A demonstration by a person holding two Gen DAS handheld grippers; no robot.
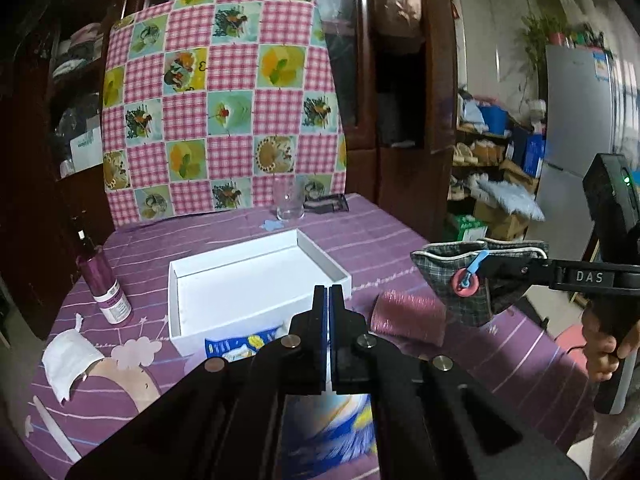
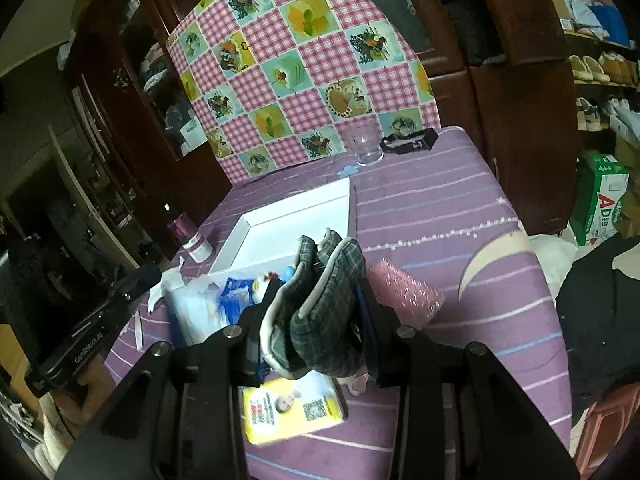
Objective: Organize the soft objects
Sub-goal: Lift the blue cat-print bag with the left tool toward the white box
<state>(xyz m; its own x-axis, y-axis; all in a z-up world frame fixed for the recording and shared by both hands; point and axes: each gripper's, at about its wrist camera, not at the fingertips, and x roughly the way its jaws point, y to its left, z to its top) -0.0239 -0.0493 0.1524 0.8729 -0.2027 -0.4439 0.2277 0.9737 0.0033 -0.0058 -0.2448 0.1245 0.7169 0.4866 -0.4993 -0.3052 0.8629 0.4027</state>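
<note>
The right gripper (image 2: 316,320) has its fingers (image 2: 370,320) pressed in on a bunched grey plaid cloth pouch (image 2: 320,300), lifted clear of the table; the left gripper (image 1: 329,320) has its fingers (image 1: 319,332) closed together with nothing between them, low over a blue and yellow packet (image 1: 240,346). Largest first: the table (image 1: 400,236) wears a purple striped cloth, smooth and a little rumpled, and a stiff pink gingham panel (image 1: 224,104) stands along its far edge. The white box (image 1: 256,280) in the middle is shallow, hard-edged and bare inside, just beyond the pouch, and looks to me like the place it belongs. To land it well I would carry the pouch over the near wall, lower it until the limp fabric sags onto the floor of the box, then let go, so its pale piping and the small pink disc (image 1: 465,280) on its blue tab do not snag the rim. A pink glittery roll (image 1: 408,316) lies just beside the box, soft-looking and waiting. A clear glass (image 1: 289,200) stands near the panel, and a purple-capped bottle (image 1: 106,284) at the left edge.
</note>
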